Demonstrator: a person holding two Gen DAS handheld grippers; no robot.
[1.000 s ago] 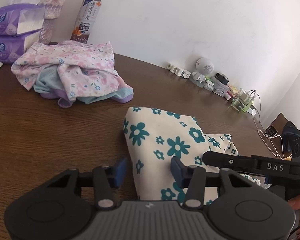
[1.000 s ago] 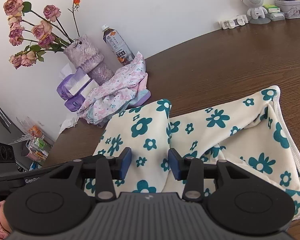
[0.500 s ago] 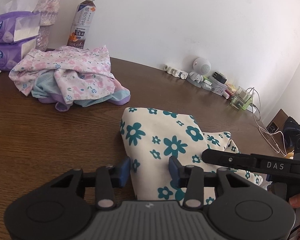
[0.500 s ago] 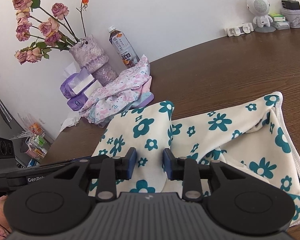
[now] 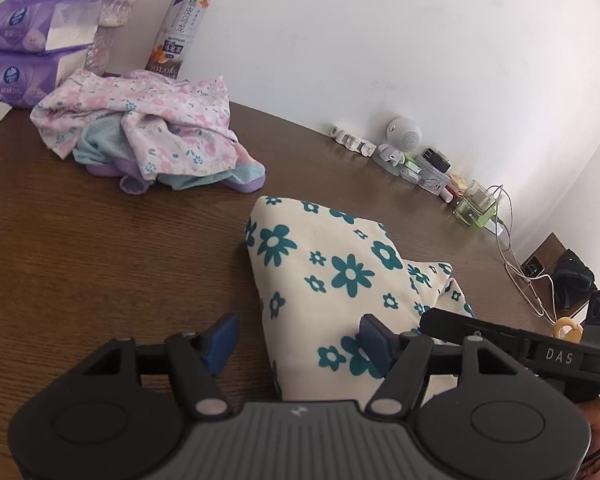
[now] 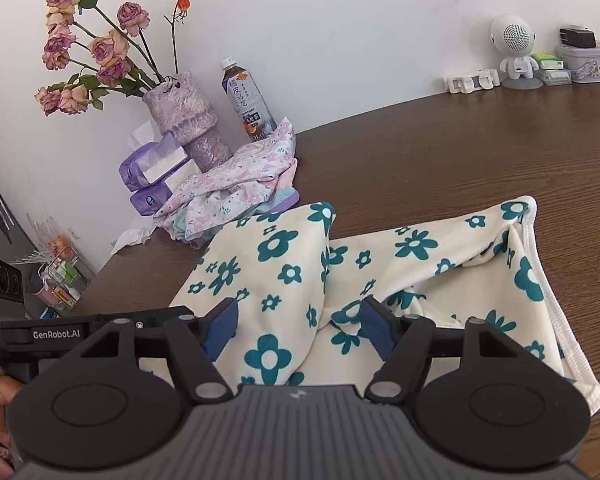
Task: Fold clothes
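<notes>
**Both grippers letting go of the flowered cloth after a fold**

The cream cloth with teal flowers (image 6: 284,264) lies partly folded on the brown wooden surface (image 5: 100,248), filling the lower middle of both wrist views. In the right wrist view one layer is laid over another, with a raised crease running down the centre of the frame and a white stitched hem curling along the lower right. In the left wrist view its near corner lies between the blue pads, with bare wood at the lower left.

The left gripper (image 5: 298,338) has its jaws opening; cloth lies between them, the right pad sitting against the fabric and the left pad over bare wood, so nothing is pinched. The right gripper (image 6: 298,326) is also opening, its pads standing clear to either side of the crease with cloth lying between them, not clamped. The right gripper's body crosses the lower right of the left view.

This looks like the release at the end of one fold. The cloth is still bulky and uneven, so the job seems only partway done. The next move probably calls for drawing both grippers back clear of the fabric without dragging it, then picking a fresh edge or corner, likely the loose hem side, to fold again.

At the upper left, the crumpled pink floral garment (image 5: 148,136) waits, seemingly unfolded, near the tea bottle (image 5: 180,28) and purple tissue packs (image 5: 24,52).
</notes>
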